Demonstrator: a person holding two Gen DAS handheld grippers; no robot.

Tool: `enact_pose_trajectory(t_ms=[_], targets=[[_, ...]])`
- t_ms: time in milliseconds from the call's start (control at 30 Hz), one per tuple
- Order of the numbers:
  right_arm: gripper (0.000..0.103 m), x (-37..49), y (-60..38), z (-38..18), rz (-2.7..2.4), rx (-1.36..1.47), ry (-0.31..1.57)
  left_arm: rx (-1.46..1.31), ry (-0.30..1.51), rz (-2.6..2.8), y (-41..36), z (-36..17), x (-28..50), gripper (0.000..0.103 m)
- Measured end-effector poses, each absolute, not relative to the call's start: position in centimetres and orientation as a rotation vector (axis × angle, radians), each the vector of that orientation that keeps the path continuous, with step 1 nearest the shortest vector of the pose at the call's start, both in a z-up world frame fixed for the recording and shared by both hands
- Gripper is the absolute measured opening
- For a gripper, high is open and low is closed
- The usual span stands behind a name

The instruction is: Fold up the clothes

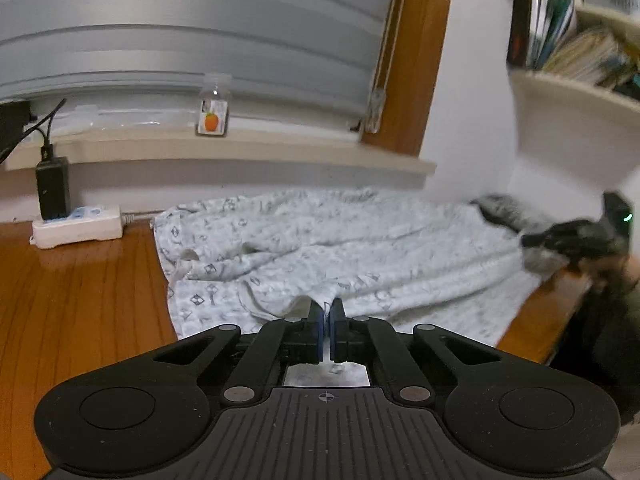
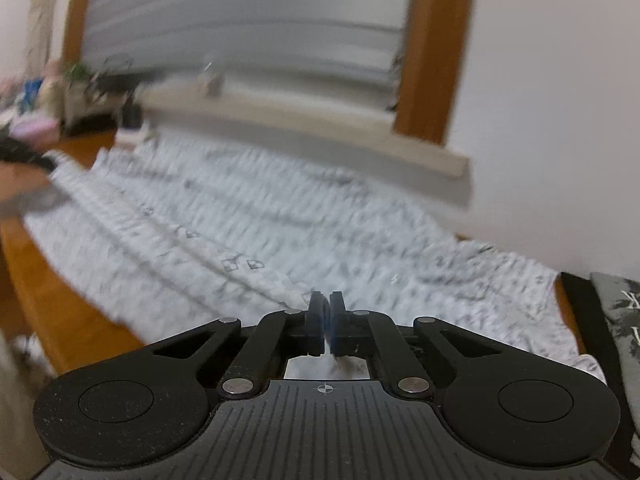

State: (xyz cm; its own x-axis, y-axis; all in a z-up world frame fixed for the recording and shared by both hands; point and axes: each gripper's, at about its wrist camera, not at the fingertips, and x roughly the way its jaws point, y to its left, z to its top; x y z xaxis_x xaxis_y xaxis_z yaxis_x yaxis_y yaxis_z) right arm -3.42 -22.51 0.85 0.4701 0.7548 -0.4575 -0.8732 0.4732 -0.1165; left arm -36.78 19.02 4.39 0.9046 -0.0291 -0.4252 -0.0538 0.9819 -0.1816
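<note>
White patterned garment (image 1: 320, 240), long axis across tabletop (image 1: 80, 300), near hem pinched in left hand-held gripper (image 1: 326, 308) and right hand-held gripper (image 2: 325, 304).

Grey blinds (image 1: 192, 40), wood window frame (image 1: 420, 60), pale sill (image 1: 240, 156), white wall (image 2: 552, 100), bookshelf (image 1: 572, 52), wooden tabletop (image 1: 80, 300).

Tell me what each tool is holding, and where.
Both are shut on the patterned white garment: left tool and right tool each pinch its near edge.
</note>
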Motion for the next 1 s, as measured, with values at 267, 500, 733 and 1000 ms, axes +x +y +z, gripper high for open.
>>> enact_pose_trajectory(t_ms=[267, 500, 733, 1000], targets=[[0.023, -4.1, -22.8, -1.0, 1.026, -0.382, 0.417, -0.197, 0.508, 0.007, 19.1, 2.5, -37.3, 0.003], [0.027, -6.3, -25.7, -0.5, 1.032, -0.394, 0.380, -0.192, 0.499, 0.039, 19.3, 2.3, -36.9, 0.004], [0.026, -7.5, -23.8, -1.1, 1.079, -0.488, 0.365, -0.181, 0.497, 0.059, 19.3, 1.8, -36.3, 0.004], [0.021, -7.1, -20.1, -1.7, 1.113, -0.597, 0.371, -0.178, 0.482, 0.061, 19.3, 2.0, -36.2, 0.004]])
